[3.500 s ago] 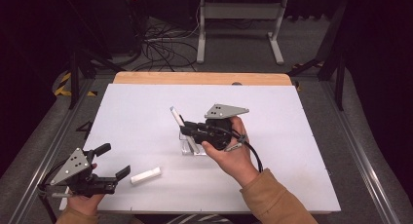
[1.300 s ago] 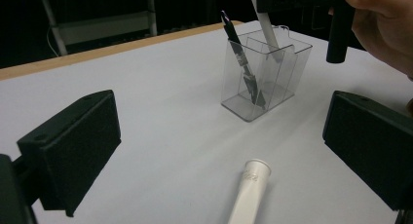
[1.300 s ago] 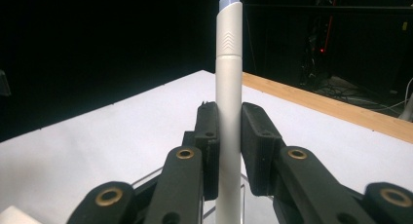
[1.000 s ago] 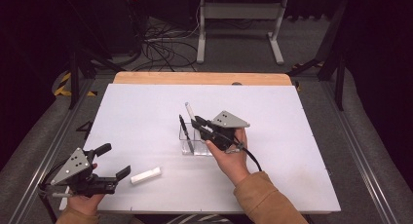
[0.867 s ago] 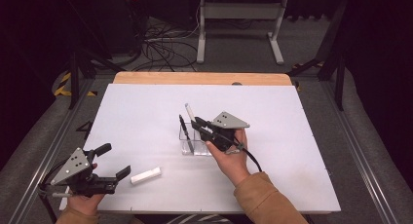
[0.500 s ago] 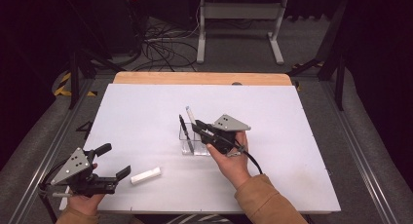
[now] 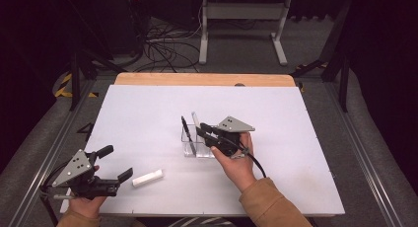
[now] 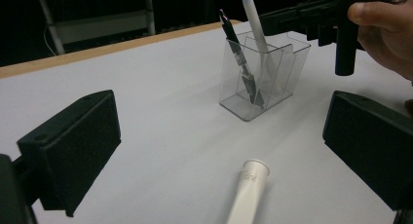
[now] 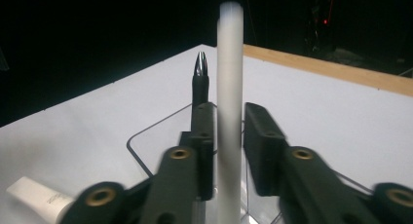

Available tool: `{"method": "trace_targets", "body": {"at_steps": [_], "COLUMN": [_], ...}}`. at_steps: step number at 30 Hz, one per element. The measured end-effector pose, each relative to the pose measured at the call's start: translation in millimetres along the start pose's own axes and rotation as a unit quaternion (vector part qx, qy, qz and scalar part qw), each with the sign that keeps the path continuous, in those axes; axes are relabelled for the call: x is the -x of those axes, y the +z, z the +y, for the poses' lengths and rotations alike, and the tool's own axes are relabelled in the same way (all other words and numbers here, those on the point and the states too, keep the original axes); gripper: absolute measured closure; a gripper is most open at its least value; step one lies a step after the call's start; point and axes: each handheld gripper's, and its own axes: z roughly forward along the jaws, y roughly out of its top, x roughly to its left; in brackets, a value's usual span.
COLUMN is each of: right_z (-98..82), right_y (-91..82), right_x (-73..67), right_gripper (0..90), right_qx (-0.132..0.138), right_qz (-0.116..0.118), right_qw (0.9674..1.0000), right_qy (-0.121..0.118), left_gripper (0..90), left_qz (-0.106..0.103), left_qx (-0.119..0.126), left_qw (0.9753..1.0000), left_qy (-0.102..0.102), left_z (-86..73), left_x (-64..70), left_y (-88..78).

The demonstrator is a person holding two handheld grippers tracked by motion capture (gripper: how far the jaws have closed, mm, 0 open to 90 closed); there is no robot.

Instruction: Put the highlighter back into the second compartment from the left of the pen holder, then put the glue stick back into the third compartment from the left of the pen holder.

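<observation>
Two pairs of tongs are at work, and each view tells a bit.

From the high view, the right tongs (image 7: 201, 130) reach over the clear holder (image 7: 196, 145) in the middle of the tabletop (image 7: 296, 153). A white pen (image 7: 194, 117) stands between their tips, and a black pen (image 7: 186, 133) leans just on the far side of it. The left tongs (image 7: 117, 164) hang wide open near the front edge — a white tube (image 7: 148, 178) lies flat just past their tips.

From the left gripper view, the white tube (image 8: 249, 190) lies between the two open pads, its long side pointing away toward the holder (image 8: 263, 78). The left tongs are much nearer to it than the right ones.

From the right gripper view, the white pen (image 9: 230, 112) stands straight up between the pads. The jaws have just been opening — one pad seems to touch the pen, a thin gap shows on the other side, so I think the pen is let go and now rests in the holder (image 9: 160, 131). The black pen (image 9: 200, 83) pokes up behind.
</observation>
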Motion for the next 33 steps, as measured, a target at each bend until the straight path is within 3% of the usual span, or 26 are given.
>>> {"method": "trace_targets", "body": {"at_steps": [6, 12, 15, 33], "right_z": [5.8, 19.4, 24.9, 31.9], "right_y": [-11.1, -23.1, -27.9, -49.3], "right_x": [-1.4, -3.1, -1.2, 12.4], "right_gripper": [56.7, 38.3, 35.4, 29.1], "right_qx": [0.001, 0.014, 0.026, 0.036], "right_qz": [-0.021, -0.015, -0.009, -0.01], "right_qw": [0.9996, 0.9987, 0.9987, 0.9974], "right_qy": [-0.018, -0.047, -0.042, -0.061], "left_gripper": [1.1, 0.8, 0.7, 0.7], "left_qz": [-0.009, -0.014, -0.014, -0.013], "left_qx": [-0.004, -0.001, -0.002, -0.001], "left_qw": [0.9999, 0.9999, 0.9999, 0.9999], "left_qy": [0.004, 0.006, 0.007, 0.011], "left_z": [3.0, 7.3, 8.9, 10.0], "left_x": [-2.6, -3.3, -3.9, -2.8], "left_y": [6.7, 9.8, 10.4, 9.5]}}
